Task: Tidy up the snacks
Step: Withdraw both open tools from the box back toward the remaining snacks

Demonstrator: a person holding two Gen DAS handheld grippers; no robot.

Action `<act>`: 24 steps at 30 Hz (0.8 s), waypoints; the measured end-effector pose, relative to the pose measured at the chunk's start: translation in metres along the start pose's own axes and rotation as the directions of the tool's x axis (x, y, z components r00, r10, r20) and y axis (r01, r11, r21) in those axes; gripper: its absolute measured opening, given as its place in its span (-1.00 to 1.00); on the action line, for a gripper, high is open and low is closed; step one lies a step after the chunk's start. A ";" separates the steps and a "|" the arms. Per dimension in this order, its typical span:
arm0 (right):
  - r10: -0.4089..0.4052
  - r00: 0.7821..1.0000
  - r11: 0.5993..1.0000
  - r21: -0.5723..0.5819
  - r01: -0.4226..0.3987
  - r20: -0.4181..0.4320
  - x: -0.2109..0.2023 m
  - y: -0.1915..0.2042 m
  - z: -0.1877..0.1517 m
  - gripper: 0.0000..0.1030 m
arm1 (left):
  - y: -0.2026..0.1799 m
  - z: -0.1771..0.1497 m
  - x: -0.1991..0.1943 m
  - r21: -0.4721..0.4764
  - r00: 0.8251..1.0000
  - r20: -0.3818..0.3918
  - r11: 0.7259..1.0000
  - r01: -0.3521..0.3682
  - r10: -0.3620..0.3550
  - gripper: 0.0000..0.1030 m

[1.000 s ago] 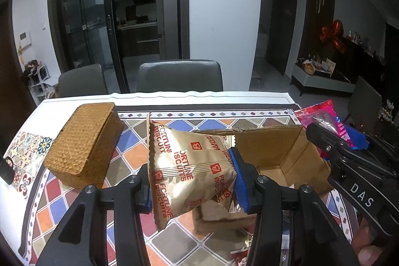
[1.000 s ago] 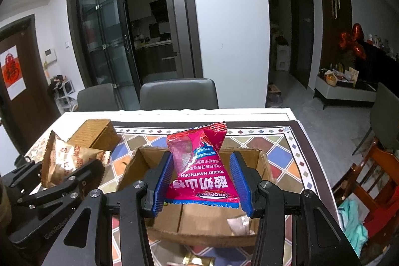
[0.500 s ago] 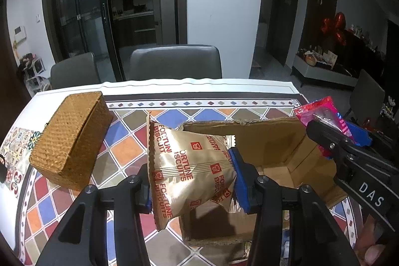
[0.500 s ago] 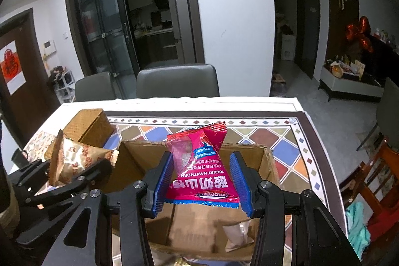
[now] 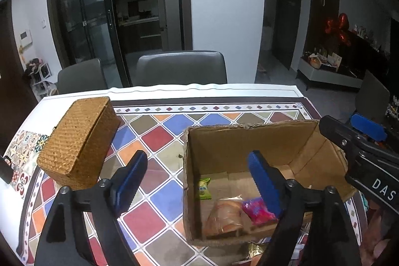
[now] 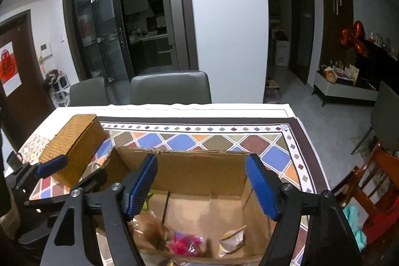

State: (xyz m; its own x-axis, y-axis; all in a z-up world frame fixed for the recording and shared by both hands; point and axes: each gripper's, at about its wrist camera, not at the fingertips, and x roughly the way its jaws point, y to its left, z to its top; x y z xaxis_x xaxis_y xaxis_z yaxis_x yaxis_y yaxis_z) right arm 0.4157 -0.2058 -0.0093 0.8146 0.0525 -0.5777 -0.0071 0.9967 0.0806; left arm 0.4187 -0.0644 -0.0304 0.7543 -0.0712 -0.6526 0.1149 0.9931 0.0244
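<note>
Both hand-held grippers hang over the open cardboard box [image 5: 239, 148], and both have just been opening. The left hand-held gripper [image 5: 199, 181] stands wide with nothing between its blue pads; its right finger is over the box, its left finger over the tiled cloth. The right hand-held gripper [image 6: 203, 187] is likewise spread wide and bare, above the box's near half.

Down in the box lie a gold biscuit packet [image 5: 224, 216], a pink snack packet [image 5: 258, 211] touching its right side, a small green packet [image 5: 204, 188] against the left wall, and a pale pouch [image 6: 232, 241] nearer the right wall.

To the left, apart from the box, a closed woven basket [image 5: 79, 138] sits on the worktop [image 5: 159, 91].
</note>
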 end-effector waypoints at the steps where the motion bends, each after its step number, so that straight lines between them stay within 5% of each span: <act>1: -0.004 1.000 1.000 0.002 0.004 0.001 -0.001 -0.001 0.000 0.44 | 0.000 0.000 -0.001 0.000 1.000 0.000 1.000 0.000 0.000 0.63; 24: -0.042 0.998 0.999 0.032 0.041 0.055 -0.059 -0.011 -0.009 0.44 | -0.009 -0.010 -0.056 0.022 0.998 0.052 1.000 0.019 -0.020 0.64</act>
State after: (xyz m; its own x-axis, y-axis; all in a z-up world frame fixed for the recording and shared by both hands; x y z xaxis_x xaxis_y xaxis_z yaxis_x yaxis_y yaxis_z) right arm 0.3628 -0.2194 0.0163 0.8446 0.0068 -0.5354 0.0444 0.9956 0.0828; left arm 0.3689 -0.0682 -0.0017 0.7846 -0.0960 -0.6125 0.1437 0.9892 0.0290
